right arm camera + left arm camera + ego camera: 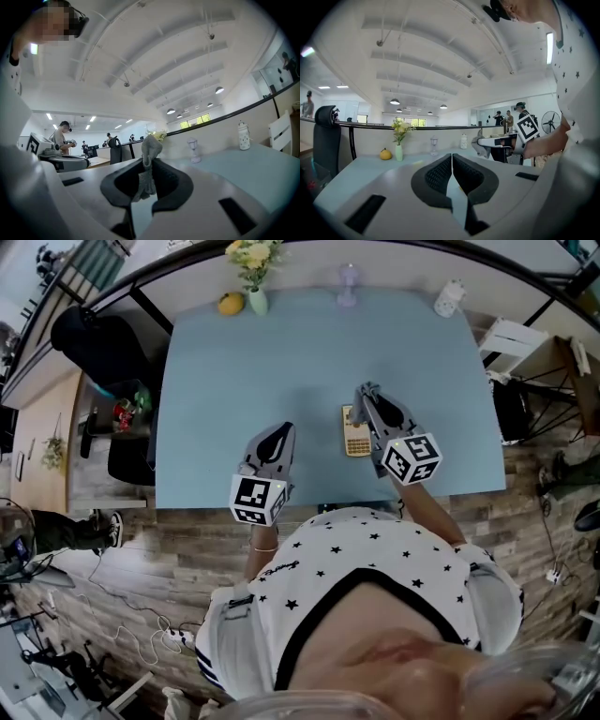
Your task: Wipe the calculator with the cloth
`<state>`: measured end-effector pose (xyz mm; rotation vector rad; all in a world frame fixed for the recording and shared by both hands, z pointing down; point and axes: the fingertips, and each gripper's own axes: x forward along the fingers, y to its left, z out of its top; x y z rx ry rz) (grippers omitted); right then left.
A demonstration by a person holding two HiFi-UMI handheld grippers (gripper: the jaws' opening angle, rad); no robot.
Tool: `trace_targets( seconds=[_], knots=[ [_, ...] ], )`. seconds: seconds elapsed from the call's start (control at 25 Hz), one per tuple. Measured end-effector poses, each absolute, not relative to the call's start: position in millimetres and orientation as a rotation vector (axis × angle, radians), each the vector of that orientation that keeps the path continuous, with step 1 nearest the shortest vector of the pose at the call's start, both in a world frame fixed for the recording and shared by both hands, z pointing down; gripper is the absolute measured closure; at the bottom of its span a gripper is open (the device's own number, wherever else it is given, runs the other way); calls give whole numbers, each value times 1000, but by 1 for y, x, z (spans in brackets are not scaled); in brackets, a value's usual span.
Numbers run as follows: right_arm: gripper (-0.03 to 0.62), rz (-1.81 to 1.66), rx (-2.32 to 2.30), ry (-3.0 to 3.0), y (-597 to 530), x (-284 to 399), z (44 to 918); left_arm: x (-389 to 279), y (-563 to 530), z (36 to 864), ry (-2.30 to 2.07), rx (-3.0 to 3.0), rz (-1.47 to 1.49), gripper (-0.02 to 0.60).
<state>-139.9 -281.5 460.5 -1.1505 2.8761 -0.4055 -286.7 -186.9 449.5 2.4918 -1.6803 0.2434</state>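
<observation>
A small yellow calculator [356, 433] lies flat on the light blue table [234, 390], near the front edge. My right gripper [367, 393] hangs just right of it and above it, shut on a grey cloth [149, 159] that bunches up past the jaw tips. The cloth [364, 392] sits at the gripper's tip, over the calculator's far end. My left gripper [281, 432] is to the calculator's left, above the table, jaws shut with nothing between them [452, 157]. From the left gripper view the right gripper [502, 140] with its cloth shows at the right.
Along the table's far edge stand a vase of flowers [253, 268], a yellow fruit [231, 304], a clear goblet [348, 282] and a white jar [449, 298]. A black chair [103, 352] is left of the table, a white chair [511, 338] right.
</observation>
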Motion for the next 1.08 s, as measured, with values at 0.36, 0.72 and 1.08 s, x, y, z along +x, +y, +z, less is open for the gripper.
trace_targets(
  seconds=[0.36,0.72,1.08],
  knots=[
    [551,-384,-1162,2899,-279,-137,461,-291,-187,454,-1685,2465,255,551],
    [551,-421,-1168,2902,-278,-127,467,-274,-192,455,-1642,2492,255,551],
    [551,-435,-1175,2897,-280,-122,467,-272,-195,455,-1644,2486,256,551]
  ],
)
